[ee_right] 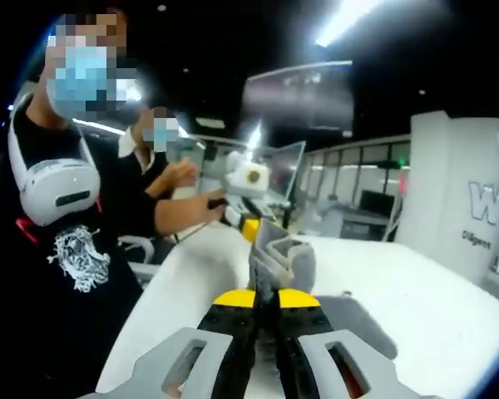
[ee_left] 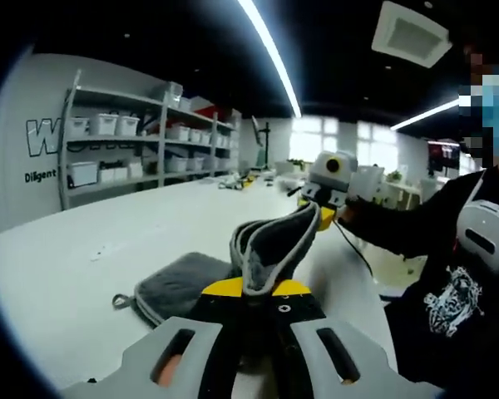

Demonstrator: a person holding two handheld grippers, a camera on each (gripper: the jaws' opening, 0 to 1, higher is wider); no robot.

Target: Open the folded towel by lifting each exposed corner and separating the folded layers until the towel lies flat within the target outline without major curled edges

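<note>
Towel [ee_left: 270,249], grey and partly folded, is stretched up off the white table [ee_left: 100,241] between both grippers, its lower part lying on the tabletop near a small loop tag. The left gripper [ee_left: 258,287] is clamped on one raised corner. The right gripper [ee_right: 266,295] is closed on the opposite corner, with the person's black sleeve [ee_left: 407,220] behind.

Left tool [ee_left: 258,289] and right tool [ee_right: 266,298] both clamped, raised.

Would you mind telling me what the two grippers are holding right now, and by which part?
Both hold the grey towel. The left gripper and the right gripper are each shut on its edge at opposite ends, with part of it lifted off the white table.
</note>
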